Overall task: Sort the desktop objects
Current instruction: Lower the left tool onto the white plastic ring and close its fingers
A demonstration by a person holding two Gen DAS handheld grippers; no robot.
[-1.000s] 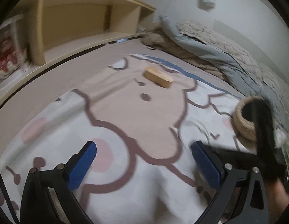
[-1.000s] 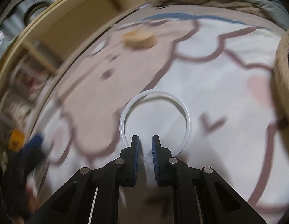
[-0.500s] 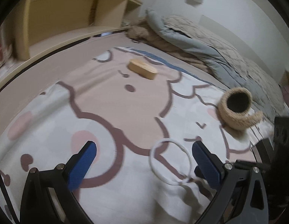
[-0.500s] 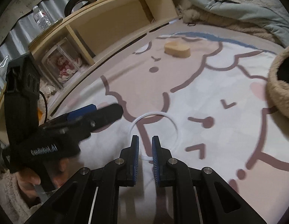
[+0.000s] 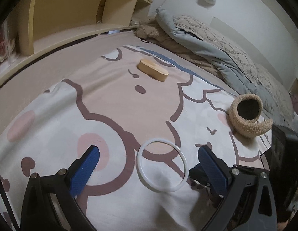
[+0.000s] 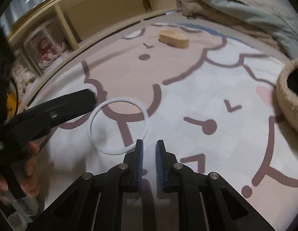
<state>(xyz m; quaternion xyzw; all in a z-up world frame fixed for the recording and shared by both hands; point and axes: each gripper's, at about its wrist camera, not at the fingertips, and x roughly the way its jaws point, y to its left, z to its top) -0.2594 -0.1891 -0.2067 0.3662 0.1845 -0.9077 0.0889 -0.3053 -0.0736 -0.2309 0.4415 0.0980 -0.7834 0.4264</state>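
A thin white ring [image 5: 137, 165] lies flat on the cartoon-print blanket [image 5: 52, 115]. My left gripper [image 5: 149, 151] is open wide just above it, and the ring lies in the gap nearer the right finger. In the right wrist view the ring [image 6: 120, 99] lies just left of my right gripper [image 6: 149, 142], its near edge at the left fingertip. Those jaws keep only a narrow gap with nothing in it. An oval wooden block [image 5: 152, 70] sits farther back. A fuzzy beige basket [image 5: 245, 123] stands at the right.
A pale wooden shelf unit [image 5: 71, 19] runs along the far left, with a clear box [image 6: 44, 48] of red and white things in it. Rumpled grey and beige bedding [image 5: 216, 48] is piled at the back right. A hand [image 6: 27, 173] holds the left gripper.
The ring's near edge was between my right fingers; the right gripper has shifted right and the ring now lies to its left. In the left view the ring has come between the open fingers.
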